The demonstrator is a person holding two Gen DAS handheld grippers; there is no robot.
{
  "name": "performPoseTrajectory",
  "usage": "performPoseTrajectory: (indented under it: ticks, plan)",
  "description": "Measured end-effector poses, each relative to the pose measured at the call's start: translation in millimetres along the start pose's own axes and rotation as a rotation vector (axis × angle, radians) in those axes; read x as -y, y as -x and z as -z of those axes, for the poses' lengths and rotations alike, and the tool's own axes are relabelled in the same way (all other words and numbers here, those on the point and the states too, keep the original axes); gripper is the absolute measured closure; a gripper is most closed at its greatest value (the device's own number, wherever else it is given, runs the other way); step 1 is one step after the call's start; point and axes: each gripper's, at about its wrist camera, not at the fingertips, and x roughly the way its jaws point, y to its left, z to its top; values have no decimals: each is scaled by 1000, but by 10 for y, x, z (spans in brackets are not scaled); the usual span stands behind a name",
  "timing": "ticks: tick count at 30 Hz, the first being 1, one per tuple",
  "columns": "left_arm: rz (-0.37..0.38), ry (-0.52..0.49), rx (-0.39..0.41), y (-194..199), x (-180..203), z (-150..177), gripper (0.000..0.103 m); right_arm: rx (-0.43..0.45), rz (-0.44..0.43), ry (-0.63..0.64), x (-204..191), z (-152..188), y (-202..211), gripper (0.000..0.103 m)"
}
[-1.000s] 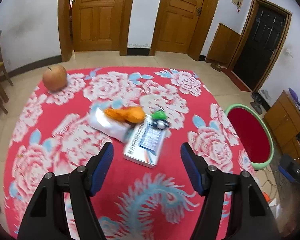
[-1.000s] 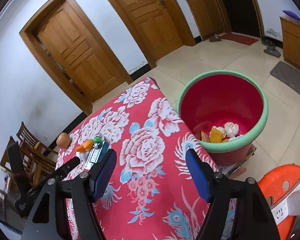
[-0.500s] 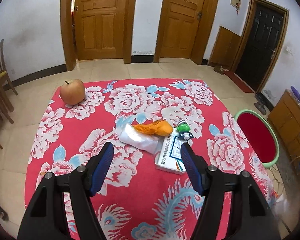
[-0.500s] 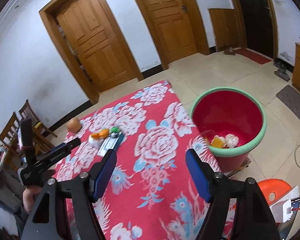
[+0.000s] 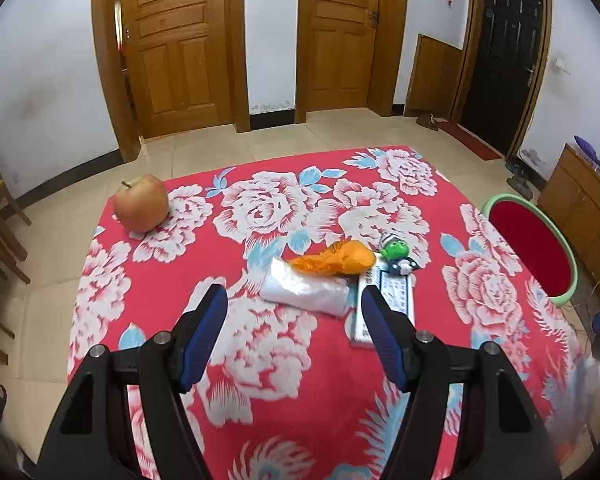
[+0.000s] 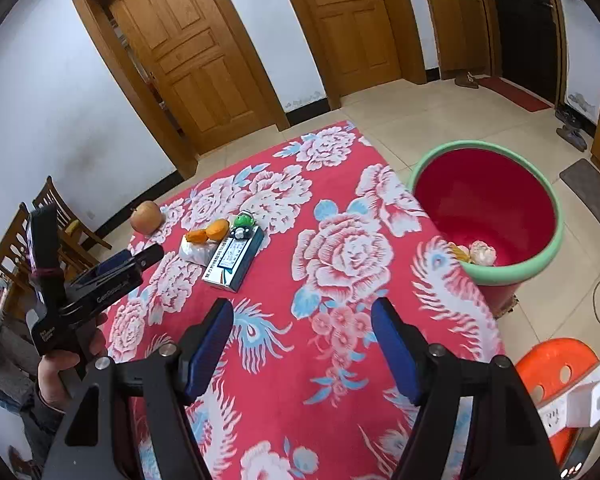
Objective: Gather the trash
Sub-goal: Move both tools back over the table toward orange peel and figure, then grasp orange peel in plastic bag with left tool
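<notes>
On the red floral tablecloth (image 5: 172, 280) lie a crumpled clear plastic bag (image 5: 304, 290), an orange wrapper (image 5: 332, 261), a white and blue box (image 5: 384, 308) and a small green toy (image 5: 396, 254). My left gripper (image 5: 294, 312) is open and empty, hovering just in front of the plastic bag. My right gripper (image 6: 302, 324) is open and empty above the near middle of the table. The same pile shows in the right wrist view: bag (image 6: 194, 251), wrapper (image 6: 208, 232), box (image 6: 234, 258). The red bin with a green rim (image 6: 488, 216) holds some trash.
An apple (image 5: 141, 208) sits at the table's far left corner. The bin (image 5: 530, 246) stands on the floor to the table's right. An orange stool (image 6: 556, 364) and a white power strip (image 6: 576, 404) are near the right. Wooden chairs (image 6: 24, 232) stand at the left.
Both grippers have pulled back and up. The left one has turned toward the table's middle, so the pile sits farther ahead. The right one has swung from the bin toward the table.
</notes>
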Motion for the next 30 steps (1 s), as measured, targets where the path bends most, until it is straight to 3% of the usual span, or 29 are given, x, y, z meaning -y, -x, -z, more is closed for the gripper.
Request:
performPoseTrajectory:
  ticks: [11, 17, 18, 23, 30]
  plan:
    - [38, -83, -25, -547, 270, -147, 34, -34, 25, -32, -52, -139, -581, 29]
    - [53, -60, -69, -835, 289, -192, 34, -48, 21, -50, 9, -195, -755, 29]
    - [65, -56, -71, -867, 285, -185, 35, -50, 18, -50, 12, -199, -772, 29]
    - [125, -38, -66, -884, 249, -142, 63, -49, 18, -52, 18, -199, -841, 29]
    - [165, 20, -46, -705, 181, -158, 69, -45, 7, -74, 25, -195, -885, 31]
